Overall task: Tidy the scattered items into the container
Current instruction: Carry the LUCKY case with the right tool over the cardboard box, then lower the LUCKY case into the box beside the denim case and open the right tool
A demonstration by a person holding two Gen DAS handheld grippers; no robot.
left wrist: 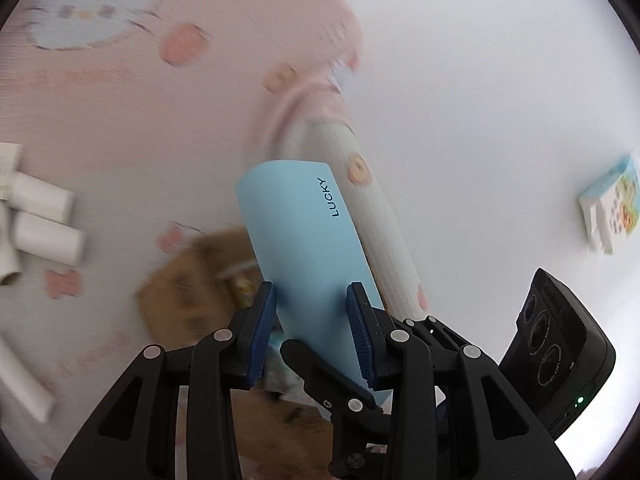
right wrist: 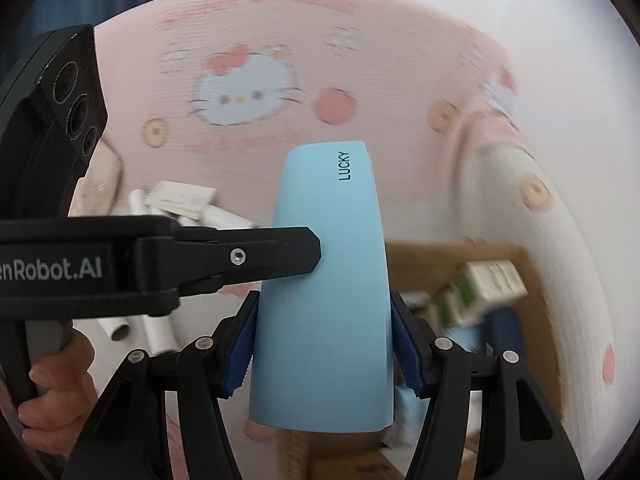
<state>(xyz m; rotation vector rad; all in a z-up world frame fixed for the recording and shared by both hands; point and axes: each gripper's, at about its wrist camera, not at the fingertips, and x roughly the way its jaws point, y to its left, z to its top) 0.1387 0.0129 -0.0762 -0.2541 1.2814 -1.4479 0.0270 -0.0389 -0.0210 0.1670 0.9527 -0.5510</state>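
in the left wrist view the left gripper (left wrist: pixel 311 334) has its blue pads (left wrist: pixel 264 332) pressed against both sides of a light blue case (left wrist: pixel 304 240) marked "lucky", which sticks up and away from the camera, tilted a little to the left. a black finger of the right gripper (left wrist: pixel 320 368) crosses the lower part of the case, and its black camera block shows at the lower right. below and behind the case lies a brown cardboard box (left wrist: pixel 188 292), blurred, on a pink cartoon-cat mat (left wrist: pixel 120 100). white tubes (left wrist: pixel 44 216) lie scattered at the left edge, and a small colourful carton (left wrist: pixel 610 210) sits well apart on the white surface at the right. in the right wrist view the right gripper (right wrist: pixel 322 356) is clamped on the same case (right wrist: pixel 324 300), held upright. the left gripper (right wrist: pixel 276 256) reaches in from the left, one finger touching the case's side. the box (right wrist: pixel 532 292) lies at the lower right with a green and white carton (right wrist: pixel 476 292) inside. white tubes (right wrist: pixel 224 216) lie on the mat (right wrist: pixel 380 80) behind.
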